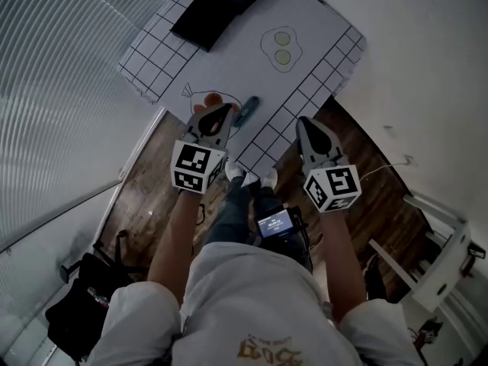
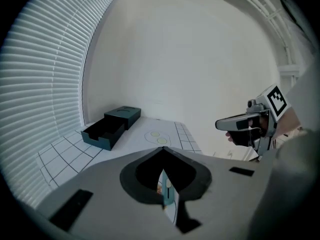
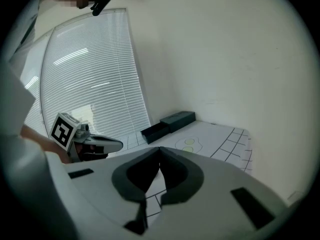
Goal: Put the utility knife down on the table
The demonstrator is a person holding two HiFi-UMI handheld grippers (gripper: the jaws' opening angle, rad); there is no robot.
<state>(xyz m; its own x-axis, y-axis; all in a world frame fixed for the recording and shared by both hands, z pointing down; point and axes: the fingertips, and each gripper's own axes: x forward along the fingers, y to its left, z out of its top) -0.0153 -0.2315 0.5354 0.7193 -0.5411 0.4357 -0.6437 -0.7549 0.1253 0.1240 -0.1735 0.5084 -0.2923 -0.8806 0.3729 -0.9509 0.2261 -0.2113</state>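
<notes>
From where I stand, the utility knife (image 1: 246,111) already lies flat on the surface (image 1: 320,33), on the white gridded mat (image 1: 229,59), a slim teal body angled away from the person with a small orange thing (image 1: 212,98) close by its near end. The left gripper (image 1: 223,113) hangs just above and beside it, fingers pressed together on nothing; the knife only shows below, through the slit between them. The right gripper (image 1: 303,122) is off to the side, over the mat's edge, fingers also together and empty. A black box (image 1: 206,17) sits well apart at the far end. The knife looks light and stiff, with a hard, smooth shell, so I'd guess it slides easily on the mat and could squirt out of a careless pinch. If it needed moving again, the sensible hold would be across the flat sides at mid-body, away from the blade end — whether the blade is out, I can't tell.
</notes>
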